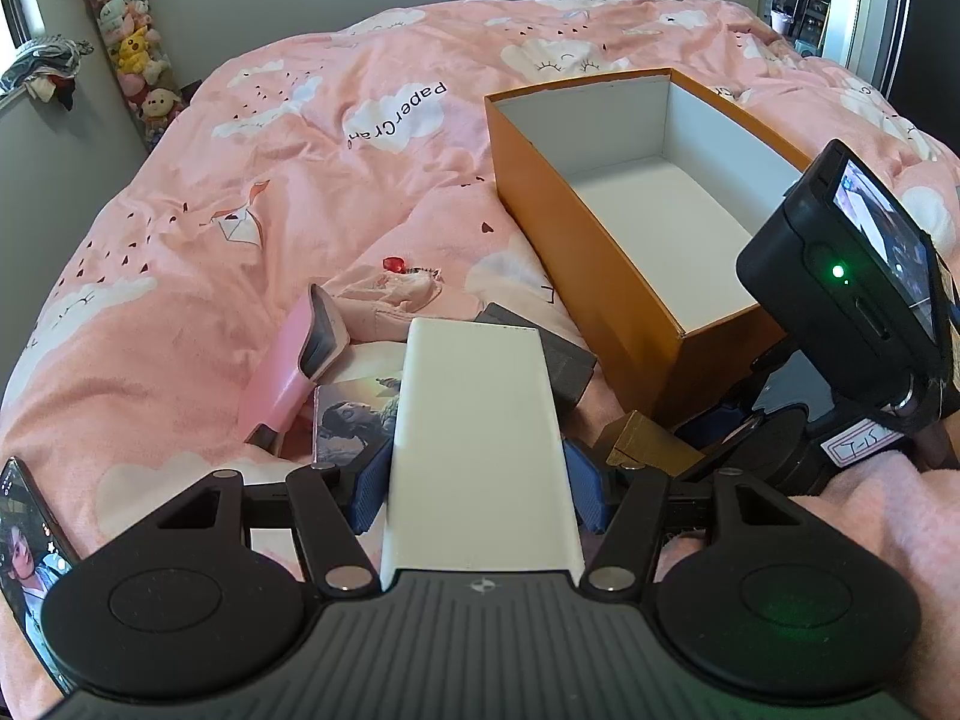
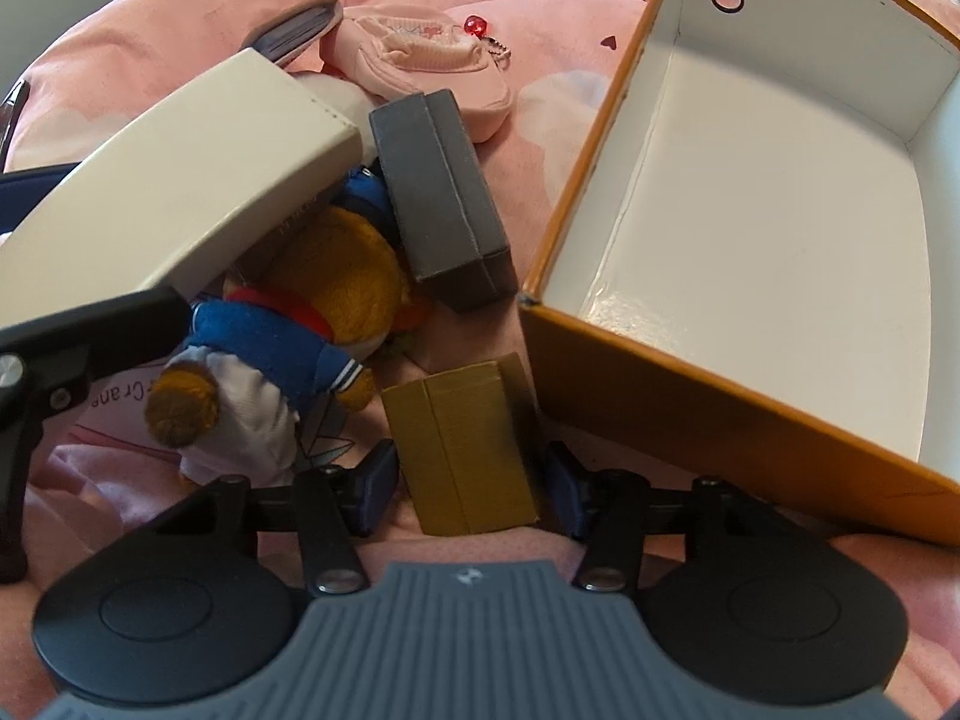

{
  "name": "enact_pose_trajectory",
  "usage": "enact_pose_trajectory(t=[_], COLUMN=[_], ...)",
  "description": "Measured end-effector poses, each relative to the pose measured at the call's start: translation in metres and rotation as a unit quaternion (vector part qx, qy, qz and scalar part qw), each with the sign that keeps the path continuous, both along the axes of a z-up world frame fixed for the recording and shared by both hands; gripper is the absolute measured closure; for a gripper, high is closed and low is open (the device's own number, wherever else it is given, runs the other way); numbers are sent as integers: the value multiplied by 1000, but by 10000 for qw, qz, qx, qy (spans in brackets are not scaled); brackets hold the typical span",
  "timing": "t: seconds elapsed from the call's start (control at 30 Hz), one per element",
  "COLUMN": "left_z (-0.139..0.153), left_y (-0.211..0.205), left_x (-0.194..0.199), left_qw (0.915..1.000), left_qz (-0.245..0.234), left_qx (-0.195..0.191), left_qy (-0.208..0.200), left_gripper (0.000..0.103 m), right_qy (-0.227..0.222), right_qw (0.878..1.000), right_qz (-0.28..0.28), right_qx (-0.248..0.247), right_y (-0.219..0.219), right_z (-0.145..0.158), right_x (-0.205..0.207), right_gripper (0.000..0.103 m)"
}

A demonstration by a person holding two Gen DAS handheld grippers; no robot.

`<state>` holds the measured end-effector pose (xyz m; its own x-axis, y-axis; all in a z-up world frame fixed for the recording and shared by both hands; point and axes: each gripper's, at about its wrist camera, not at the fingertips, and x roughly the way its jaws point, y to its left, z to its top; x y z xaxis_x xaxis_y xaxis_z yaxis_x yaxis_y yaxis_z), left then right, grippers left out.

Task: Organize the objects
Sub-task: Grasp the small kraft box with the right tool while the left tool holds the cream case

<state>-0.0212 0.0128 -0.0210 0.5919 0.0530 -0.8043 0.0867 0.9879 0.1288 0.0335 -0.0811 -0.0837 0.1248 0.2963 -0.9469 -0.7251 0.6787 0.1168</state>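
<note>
Left claw (image 1: 477, 495) is clamped on a long white box (image 1: 477, 438), its blue pads pressed to both long sides, so the box's long axis runs straight out ahead, tilted down over the pink bed (image 1: 180, 240). It's plain, smooth, off-white with rounded edges. Right claw (image 2: 471, 480) is spread around a small gold box (image 2: 468, 450), pads not quite touching, just beside the open orange box (image 2: 690, 384).

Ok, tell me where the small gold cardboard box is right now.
In the right wrist view the small gold cardboard box lies on the pink duvet between the right gripper's open fingers, just left of the orange box, beside the plush bear.
</note>
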Motion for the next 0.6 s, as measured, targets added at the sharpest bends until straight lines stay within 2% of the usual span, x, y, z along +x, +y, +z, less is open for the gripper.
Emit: enact_pose_trajectory(t=[0.27,0.6], left_z=[4,22], left_y=[1,0], left_x=[-2,4], left_qw=[10000,9994], left_qz=[-13,-43], left_qx=[-41,-216], left_qy=[-55,-278], left_gripper=[33,33], right_qy=[119,-115], right_qw=[9996,9941], right_qz=[93,601], right_qx=[226,896], right_y=[-12,-35], right_z=[15,80], right_x=[5,3], right_gripper=[50,51])
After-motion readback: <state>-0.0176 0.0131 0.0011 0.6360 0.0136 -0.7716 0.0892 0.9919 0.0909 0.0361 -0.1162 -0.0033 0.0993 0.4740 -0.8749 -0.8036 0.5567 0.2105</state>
